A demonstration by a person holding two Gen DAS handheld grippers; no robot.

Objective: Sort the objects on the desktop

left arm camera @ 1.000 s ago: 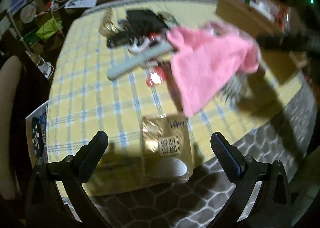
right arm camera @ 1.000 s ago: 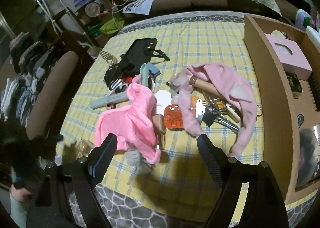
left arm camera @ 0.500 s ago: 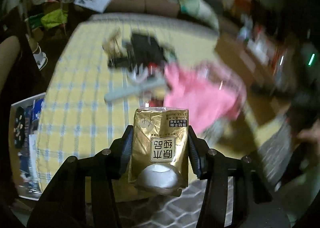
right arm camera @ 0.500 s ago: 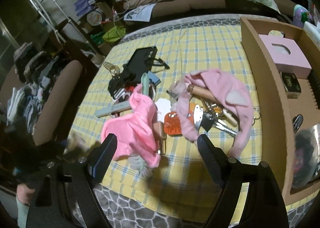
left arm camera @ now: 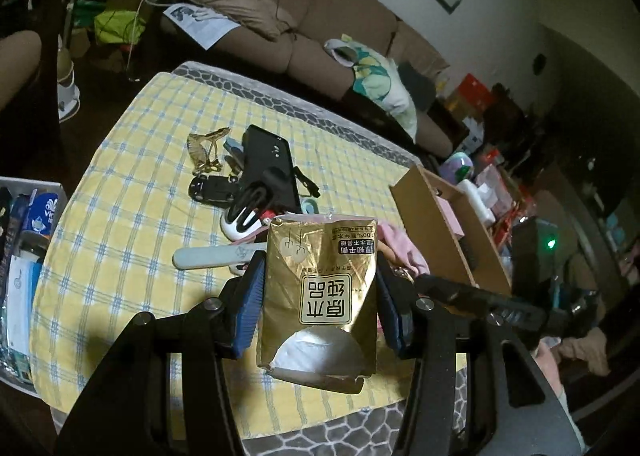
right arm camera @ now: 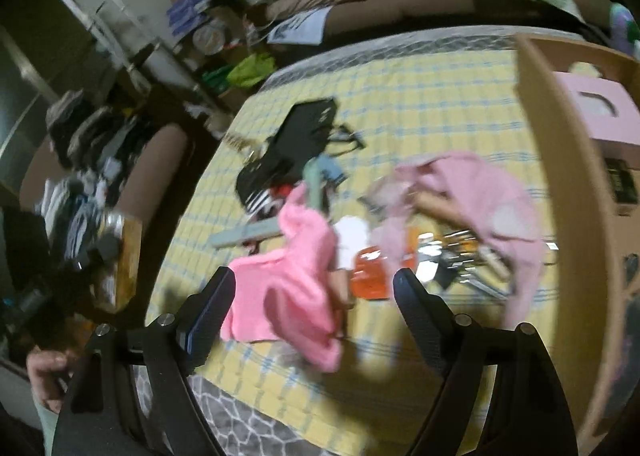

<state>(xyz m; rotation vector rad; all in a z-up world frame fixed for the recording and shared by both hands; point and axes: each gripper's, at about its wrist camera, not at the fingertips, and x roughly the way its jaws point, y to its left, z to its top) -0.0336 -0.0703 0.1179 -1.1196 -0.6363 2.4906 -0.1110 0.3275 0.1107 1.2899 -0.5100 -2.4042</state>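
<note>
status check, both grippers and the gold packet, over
Left gripper shut on gold packet, clear of the table. Right gripper open, empty, over pink cloth. Cardboard box to the right, nothing blocking.

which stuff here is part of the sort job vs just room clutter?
Job: gold packet clamped in left gripper; open right gripper; pink cloth, black phone, keys, cardboard box.
Clutter: sofa, pillow, green bag.
</note>
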